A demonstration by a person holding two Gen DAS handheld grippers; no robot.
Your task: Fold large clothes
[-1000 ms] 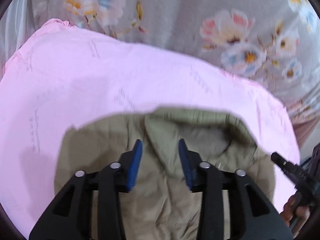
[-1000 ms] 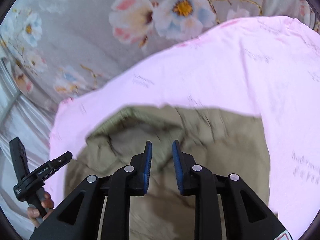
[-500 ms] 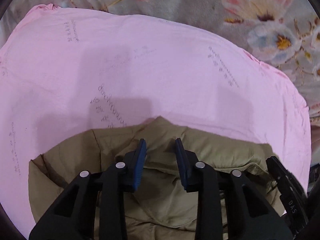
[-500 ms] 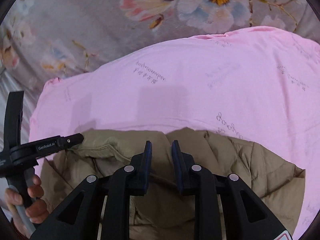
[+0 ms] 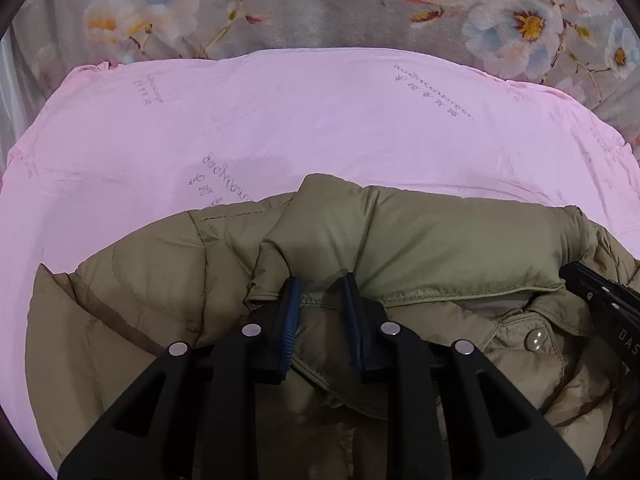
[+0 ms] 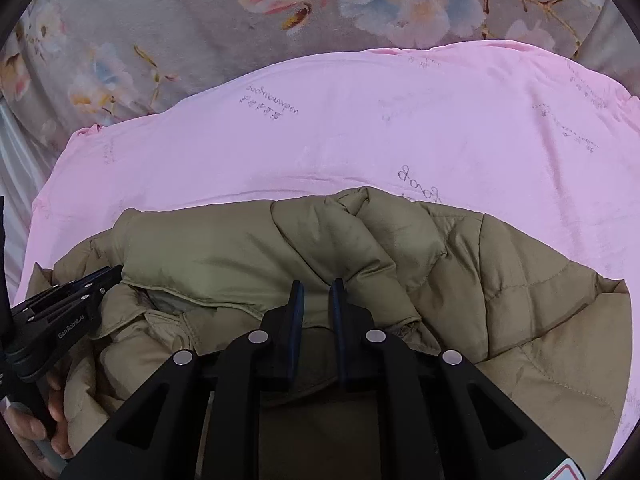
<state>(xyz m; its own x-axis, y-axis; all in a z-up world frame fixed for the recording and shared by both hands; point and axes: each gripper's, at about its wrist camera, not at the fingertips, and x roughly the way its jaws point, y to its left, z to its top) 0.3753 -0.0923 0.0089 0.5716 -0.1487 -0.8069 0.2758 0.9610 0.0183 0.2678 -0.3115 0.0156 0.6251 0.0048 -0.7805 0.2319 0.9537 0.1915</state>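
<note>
The puffy, quilted olive jacket (image 5: pixel 420 240) lies on a smooth pink sheet (image 5: pixel 280 120) over floral bedding (image 6: pixel 160 32), collar toward the sheet's far edge, with the left gripper (image 5: pixel 320 284) and right gripper (image 6: pixel 316 288) each pinching a collar fold between slightly parted jaws.

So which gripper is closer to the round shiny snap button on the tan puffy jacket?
Right. The right gripper sits just beside the round snap button; the left gripper grips the tan puffer jacket's collar farther left.
</note>
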